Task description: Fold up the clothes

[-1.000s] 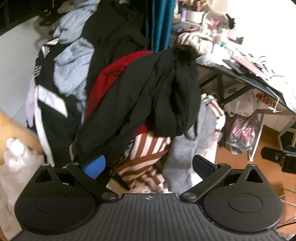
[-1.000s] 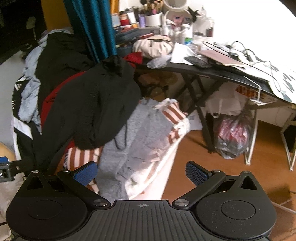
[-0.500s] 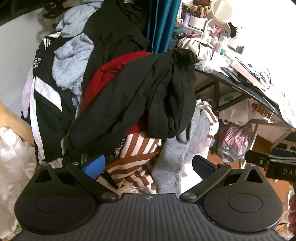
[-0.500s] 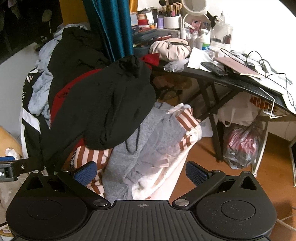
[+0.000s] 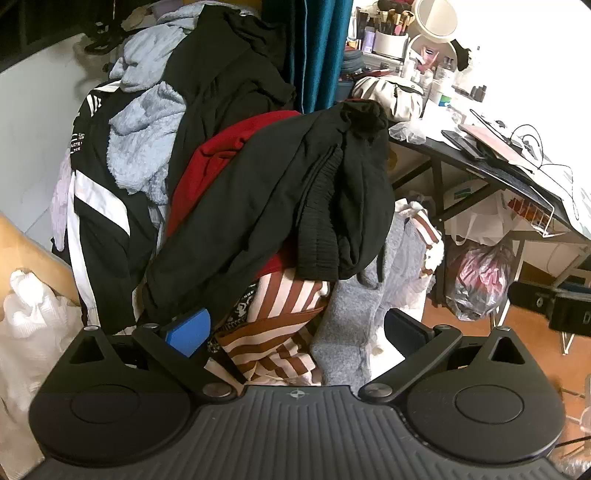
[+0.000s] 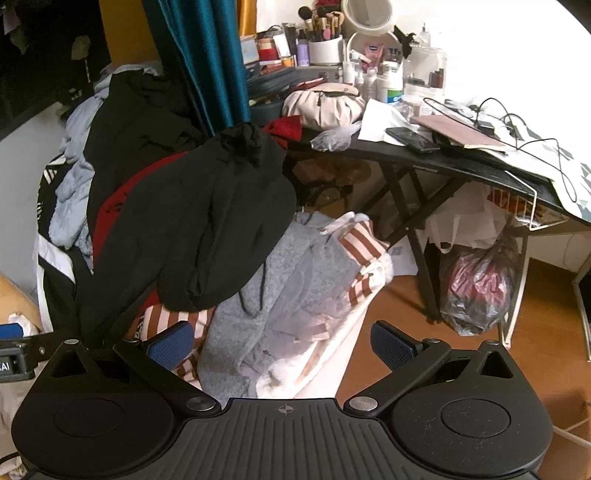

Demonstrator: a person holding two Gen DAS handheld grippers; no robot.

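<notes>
Left wrist view: left gripper (image 5: pixel 295 332), jaws spread wide and holding nothing, faces a tall heap of clothes. Heap contents: black garment (image 5: pixel 295 192) draped across the top and hanging down the front; red garment (image 5: pixel 221 155) beneath it; brown-and-white striped garment (image 5: pixel 280 317) lower, between the fingers; grey fleece garment (image 5: pixel 354 317) to its right; pale blue fleece (image 5: pixel 144 136) and a black-and-white jacket (image 5: pixel 99 206) on the left side. Black desk (image 5: pixel 491 173), cluttered, stands to the right, a plastic bag (image 5: pixel 476 280) beneath it. Right wrist view: right gripper (image 6: pixel 284 347), jaws likewise wide and empty, faces the same heap; teal curtain (image 6: pixel 199 59) hangs behind; round mirror (image 6: pixel 365 14) and cup of brushes (image 6: pixel 325 48) sit on the desk.
</notes>
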